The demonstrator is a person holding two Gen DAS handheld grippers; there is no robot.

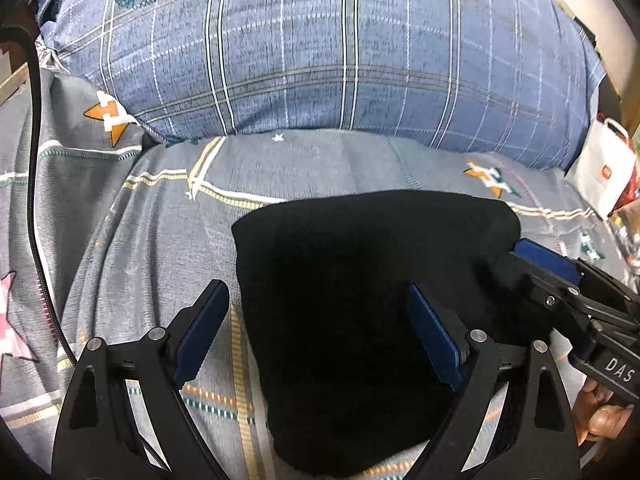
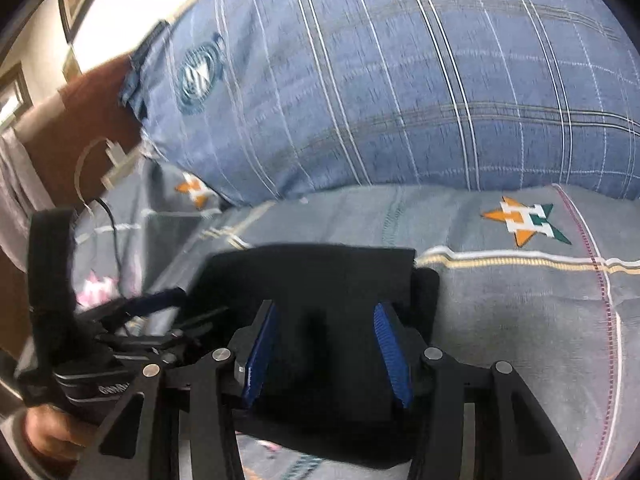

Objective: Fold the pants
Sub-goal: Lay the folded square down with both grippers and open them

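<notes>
Left hand-held gripper [image 1: 316,336] gapes over folded black pants [image 1: 360,300] on grey bedsheet [image 1: 160,220].

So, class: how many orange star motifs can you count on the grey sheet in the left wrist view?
2. One star lies far left, by the pillow's corner; the other star lies right, just beyond the pants. More may hide under the pillow or pants.

Soft, even daylight fills both views, strongest at the upper left of the right wrist view, where the wall [image 2: 120,4] blows out white. The black pants [image 1: 360,300] swallow all detail. Fisheye bending curves the edges, and motion blur smears the right view's left side.
</notes>
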